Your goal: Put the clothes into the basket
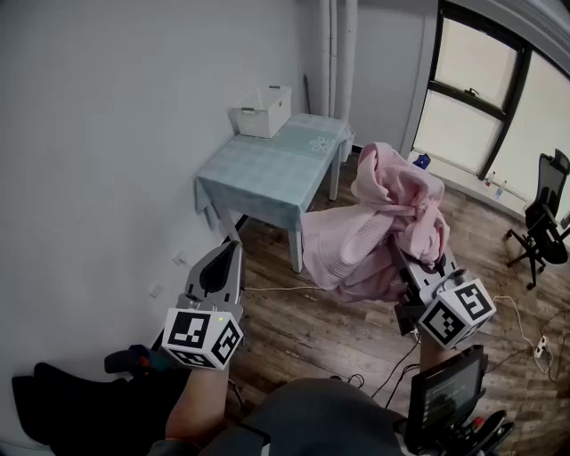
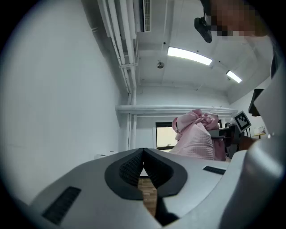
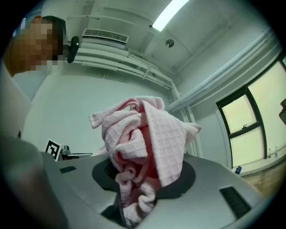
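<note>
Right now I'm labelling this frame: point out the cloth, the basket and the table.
cloth [image 1: 346, 249], head view, on its hanging pink fold.
basket [image 1: 267, 120], head view, on its near wall.
table [image 1: 272, 174], head view, on its bare top.

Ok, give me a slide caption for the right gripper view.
Bunched pink cloth clamped in the right hand-held gripper, ceiling light overhead.
</note>
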Demonstrator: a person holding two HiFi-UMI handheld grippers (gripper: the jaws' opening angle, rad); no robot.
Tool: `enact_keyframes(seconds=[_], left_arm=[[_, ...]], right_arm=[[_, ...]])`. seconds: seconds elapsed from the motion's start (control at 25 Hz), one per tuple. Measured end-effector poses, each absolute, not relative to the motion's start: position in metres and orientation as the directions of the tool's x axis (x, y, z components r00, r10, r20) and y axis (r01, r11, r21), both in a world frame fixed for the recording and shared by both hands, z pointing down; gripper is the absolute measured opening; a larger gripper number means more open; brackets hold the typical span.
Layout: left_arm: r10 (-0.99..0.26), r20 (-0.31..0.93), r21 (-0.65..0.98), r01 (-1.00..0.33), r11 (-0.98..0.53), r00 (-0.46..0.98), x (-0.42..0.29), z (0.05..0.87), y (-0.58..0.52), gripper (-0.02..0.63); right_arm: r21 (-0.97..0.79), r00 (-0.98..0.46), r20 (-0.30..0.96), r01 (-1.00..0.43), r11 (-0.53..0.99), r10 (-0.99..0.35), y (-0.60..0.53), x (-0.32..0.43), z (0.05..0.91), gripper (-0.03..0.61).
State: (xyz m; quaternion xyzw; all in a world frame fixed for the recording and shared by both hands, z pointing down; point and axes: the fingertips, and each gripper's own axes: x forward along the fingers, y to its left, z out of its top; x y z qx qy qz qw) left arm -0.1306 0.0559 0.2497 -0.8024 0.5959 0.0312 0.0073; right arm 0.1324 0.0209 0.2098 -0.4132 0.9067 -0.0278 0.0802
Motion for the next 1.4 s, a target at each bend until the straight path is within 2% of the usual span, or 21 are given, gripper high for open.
enact_keyframes(seconds=[0.92,1.4], left_arm=[[-0.920,-0.062,0.027,-0.920,-0.390,0.388,-0.115,0.255,0.041,0.009],[-0.928,-0.058,0.088,-0.924,-0.373,0.369,-0.159,0.281,0.030,0.009]], right_arm=[[-0.158,-0.617,-0.147,-0.757,0.634,-0.773,0.023,0.129,0.208,0.173],[-0.153,-0.631,-0.120,-0.751,0.643,-0.766,0.003,0.089,0.210,0.173]])
